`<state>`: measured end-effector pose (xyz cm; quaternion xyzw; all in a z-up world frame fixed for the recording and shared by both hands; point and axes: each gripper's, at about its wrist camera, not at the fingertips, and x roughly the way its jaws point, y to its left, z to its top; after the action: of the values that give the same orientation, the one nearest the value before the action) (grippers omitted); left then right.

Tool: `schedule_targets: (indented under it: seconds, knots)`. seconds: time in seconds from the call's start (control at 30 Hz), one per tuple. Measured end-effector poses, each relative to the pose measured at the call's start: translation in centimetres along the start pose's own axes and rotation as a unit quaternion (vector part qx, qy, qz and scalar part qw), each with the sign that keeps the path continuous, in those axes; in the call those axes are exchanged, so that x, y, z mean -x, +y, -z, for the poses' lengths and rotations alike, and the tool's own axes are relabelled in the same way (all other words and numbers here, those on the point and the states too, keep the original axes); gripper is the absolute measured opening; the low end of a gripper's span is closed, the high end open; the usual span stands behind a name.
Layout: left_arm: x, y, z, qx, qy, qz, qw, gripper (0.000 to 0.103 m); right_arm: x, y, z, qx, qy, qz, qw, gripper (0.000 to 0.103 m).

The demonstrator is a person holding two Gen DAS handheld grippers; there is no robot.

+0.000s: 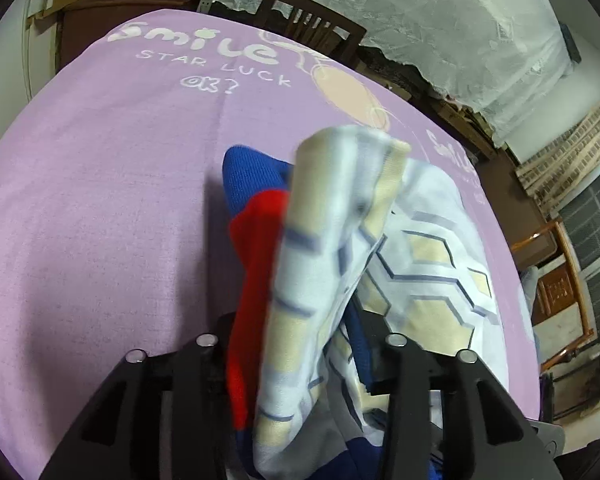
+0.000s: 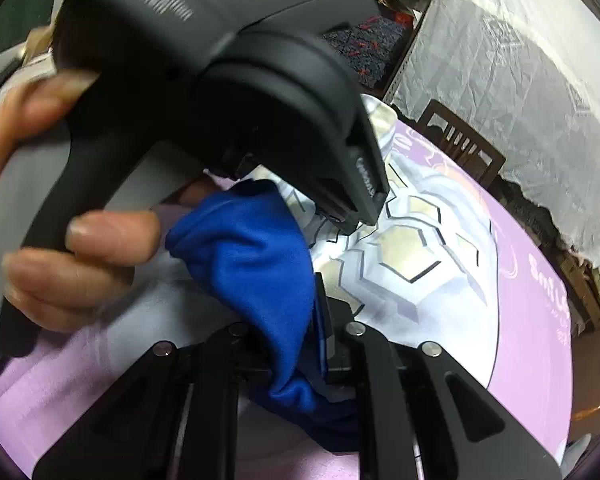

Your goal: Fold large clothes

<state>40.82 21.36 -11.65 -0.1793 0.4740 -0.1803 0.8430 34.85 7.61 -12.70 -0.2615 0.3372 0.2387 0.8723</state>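
1. Mid-fold: the blue, red and hexagon-print garment (image 1: 340,240) is carried over the lilac-clothed table (image 1: 100,200).
2. Left gripper (image 1: 300,344) fingers stand parted around the cloth; whether they pinch it, can't tell.
3. Right gripper (image 2: 296,344) fingers clamp the blue edge.
4. Next, likely: lay flat, align edges.

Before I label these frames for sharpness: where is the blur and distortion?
Left wrist view: the raised hexagon-patterned pale cloth is motion-smeared and the lilac printed table cover bulges from fisheye. Right wrist view: the person's hand and black handheld unit are blurred.

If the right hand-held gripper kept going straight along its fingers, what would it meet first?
Probably the blue fabric bunched between its fingers, then the hexagon-print cloth on the purple sheet; depth is uncertain.
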Motion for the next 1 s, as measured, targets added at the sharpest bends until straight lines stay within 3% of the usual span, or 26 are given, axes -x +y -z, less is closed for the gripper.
schedule_targets:
  seconds: [0.1, 0.23, 0.4, 0.43, 0.57, 0.6, 0.73, 0.8, 0.87, 1.0]
  knots:
    - [0.2, 0.0, 0.1, 0.002, 0.001, -0.002, 1.0000, 0.048, 0.2, 0.2, -0.4, -0.001, 0.000, -0.001, 1.000, 0.015]
    - [2.0, 0.0, 0.2, 0.001, -0.015, -0.015, 0.9998, 0.055, 2.6, 1.6, -0.6, -0.028, -0.005, -0.034, 0.999, 0.021]
    - [5.8, 0.0, 0.4, 0.001, -0.067, -0.034, 0.9972, 0.059, 5.9, 0.5, -0.3, -0.047, -0.026, -0.052, 0.997, 0.041]
    - [6.2, -0.1, 0.5, 0.001, -0.072, -0.035, 0.9968, 0.059, 6.7, -0.2, -0.1, -0.050, -0.033, -0.056, 0.997, 0.044]
    - [6.5, -0.4, 1.1, -0.001, -0.074, -0.050, 0.9960, 0.058, 10.2, -0.3, 1.0, -0.065, -0.067, -0.067, 0.993, 0.070]
    - [6.6, -0.4, 1.2, -0.001, -0.076, -0.055, 0.9955, 0.058, 10.9, -0.6, 1.2, -0.066, -0.075, -0.068, 0.993, 0.071]
    - [7.8, -1.1, 2.0, -0.010, -0.094, -0.050, 0.9942, 0.058, 12.5, -3.3, 0.9, -0.105, -0.101, -0.071, 0.987, 0.064]
    - [7.8, -2.3, 2.9, -0.031, -0.096, -0.043, 0.9939, 0.058, 11.9, -4.7, 0.1, -0.142, -0.091, -0.076, 0.983, 0.035]
    - [7.0, -3.6, 3.6, -0.054, -0.087, -0.044, 0.9937, 0.059, 9.9, -6.5, -0.9, -0.187, -0.069, -0.090, 0.976, 0.018]
    - [4.2, -5.8, 5.0, -0.105, -0.059, -0.070, 0.9903, 0.059, 7.0, -7.7, -1.6, -0.222, -0.049, -0.088, 0.970, 0.014]
